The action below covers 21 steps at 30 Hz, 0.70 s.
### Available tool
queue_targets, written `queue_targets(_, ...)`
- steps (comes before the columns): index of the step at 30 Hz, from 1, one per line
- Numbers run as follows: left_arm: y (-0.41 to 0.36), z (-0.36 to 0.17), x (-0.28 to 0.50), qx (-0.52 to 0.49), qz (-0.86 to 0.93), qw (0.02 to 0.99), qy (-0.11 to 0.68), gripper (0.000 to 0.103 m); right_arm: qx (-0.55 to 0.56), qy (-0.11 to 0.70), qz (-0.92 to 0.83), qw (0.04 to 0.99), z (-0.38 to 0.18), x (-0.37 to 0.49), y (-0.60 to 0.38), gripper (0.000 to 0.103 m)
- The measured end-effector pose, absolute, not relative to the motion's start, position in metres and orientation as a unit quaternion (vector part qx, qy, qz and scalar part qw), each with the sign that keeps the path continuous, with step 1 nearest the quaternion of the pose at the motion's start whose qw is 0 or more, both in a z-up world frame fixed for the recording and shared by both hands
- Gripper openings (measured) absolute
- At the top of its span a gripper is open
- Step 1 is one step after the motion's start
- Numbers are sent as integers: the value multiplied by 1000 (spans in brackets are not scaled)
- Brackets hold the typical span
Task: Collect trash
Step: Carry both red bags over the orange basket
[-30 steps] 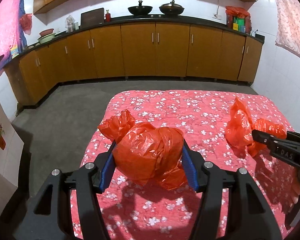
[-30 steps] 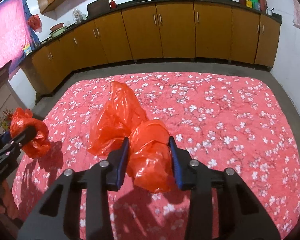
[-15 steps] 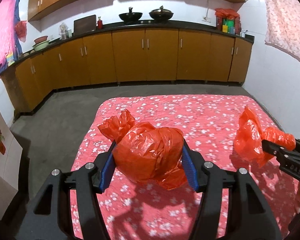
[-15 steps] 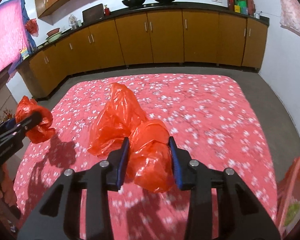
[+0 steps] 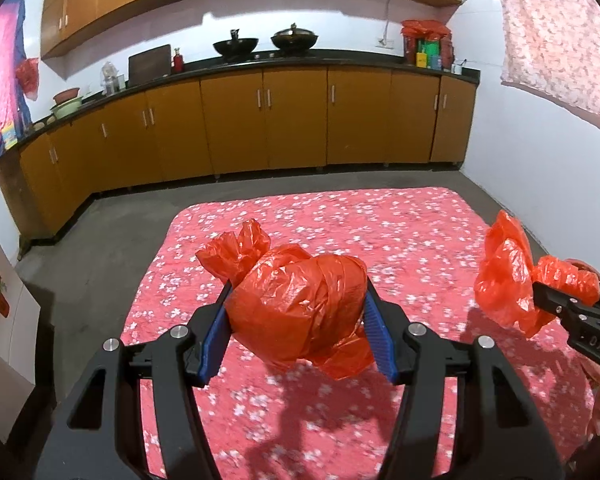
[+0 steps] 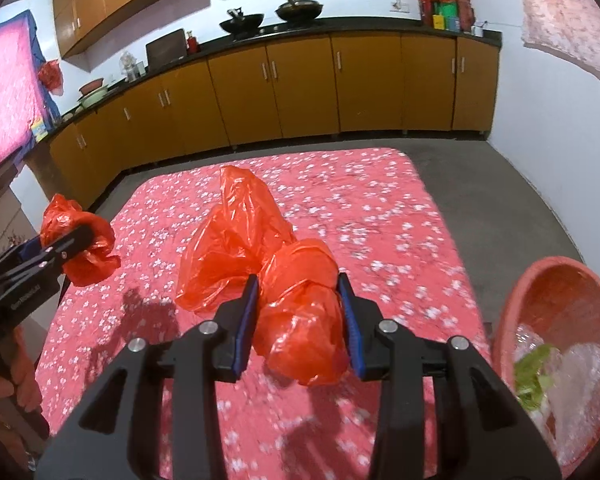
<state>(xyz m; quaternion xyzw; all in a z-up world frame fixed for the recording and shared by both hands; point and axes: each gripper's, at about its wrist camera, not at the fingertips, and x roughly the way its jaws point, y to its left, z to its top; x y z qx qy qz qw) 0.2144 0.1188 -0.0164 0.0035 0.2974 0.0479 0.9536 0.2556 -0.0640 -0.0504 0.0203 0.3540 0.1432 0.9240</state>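
Trash bags: the left gripper point(image 5: 298, 320) clamps one bag point(image 5: 300, 312), the right gripper point(image 6: 298, 316) clamps another point(image 6: 296, 308). Both hang above the floral cloth point(image 6: 380, 220). A red basin point(image 6: 556, 280) with scraps sits off its right edge.

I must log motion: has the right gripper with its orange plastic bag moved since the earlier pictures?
Yes. The right gripper has pulled back and swung right: the flowered red cloth sits farther off, and a red basin now appears.

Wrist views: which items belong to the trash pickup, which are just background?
Job:
- left gripper, shut on a knotted red plastic bag
- right gripper, shut on a second red plastic bag
- red basin at right, already holding plastic scraps and green leaves

Background:
- floral tablecloth
- two woks on the counter
- cabinets
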Motion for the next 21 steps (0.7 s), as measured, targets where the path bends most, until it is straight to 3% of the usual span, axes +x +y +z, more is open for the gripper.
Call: queue_targets(21, 42, 3, 188, 29, -12, 959, 281, 60, 46, 318, 95, 942, -13, 189, -139, 38)
